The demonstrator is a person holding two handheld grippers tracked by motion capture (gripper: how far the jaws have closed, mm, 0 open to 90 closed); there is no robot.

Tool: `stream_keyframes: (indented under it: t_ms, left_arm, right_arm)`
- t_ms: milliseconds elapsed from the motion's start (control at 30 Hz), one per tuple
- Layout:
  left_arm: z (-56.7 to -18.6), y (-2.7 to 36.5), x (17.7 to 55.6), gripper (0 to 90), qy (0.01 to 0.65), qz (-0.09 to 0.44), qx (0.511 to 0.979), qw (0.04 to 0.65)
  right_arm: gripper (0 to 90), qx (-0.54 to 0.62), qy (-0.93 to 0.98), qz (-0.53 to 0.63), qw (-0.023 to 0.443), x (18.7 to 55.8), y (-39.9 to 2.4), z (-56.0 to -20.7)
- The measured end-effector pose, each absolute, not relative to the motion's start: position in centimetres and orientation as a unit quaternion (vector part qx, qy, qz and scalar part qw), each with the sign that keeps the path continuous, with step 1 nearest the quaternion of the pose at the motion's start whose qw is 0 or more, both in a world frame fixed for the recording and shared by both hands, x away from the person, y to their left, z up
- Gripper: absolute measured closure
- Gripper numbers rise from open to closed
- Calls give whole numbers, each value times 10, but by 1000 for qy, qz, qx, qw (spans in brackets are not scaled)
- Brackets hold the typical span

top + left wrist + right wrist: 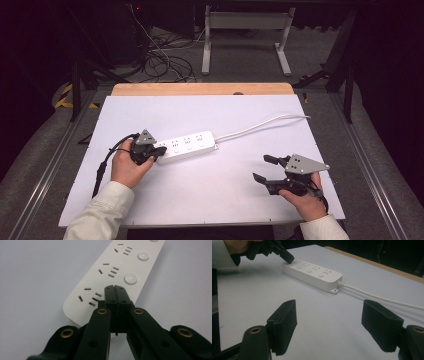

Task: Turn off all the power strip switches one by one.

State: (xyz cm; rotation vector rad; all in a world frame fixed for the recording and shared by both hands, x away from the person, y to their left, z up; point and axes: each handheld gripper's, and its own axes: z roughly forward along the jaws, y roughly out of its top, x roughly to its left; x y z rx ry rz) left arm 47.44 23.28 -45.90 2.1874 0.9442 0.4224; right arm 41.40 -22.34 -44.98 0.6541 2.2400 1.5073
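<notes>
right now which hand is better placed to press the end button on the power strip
Left: the left gripper, jaws shut, sits over the power strip at its near end. The right gripper, jaws open, rests apart from it.

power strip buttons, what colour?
White, same as the power strip body; the round buttons show best in the left gripper view.

- power strip (105, 277): smooth white plastic, faint sheen; round buttons glossier
- left gripper (115, 290): matt black plastic jaws; brass-coloured metal rivets
- worktop (200, 190): matt white sheet; bare wood at far edge
- sleeve (100, 212): pale woven cloth
</notes>
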Motion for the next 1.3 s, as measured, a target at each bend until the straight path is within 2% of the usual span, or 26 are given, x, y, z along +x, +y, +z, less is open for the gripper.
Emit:
stream_keyframes:
  t_ms: [900,1300]
  left_arm:
    - [-465,234,476,900,371,155,839,368]
    - [-467,231,473,900,369,168,841,360]
  right_arm:
    - [285,230,793,535,178,413,-223,-450]
    - [284,229,793,537,177,412,-221,-449]
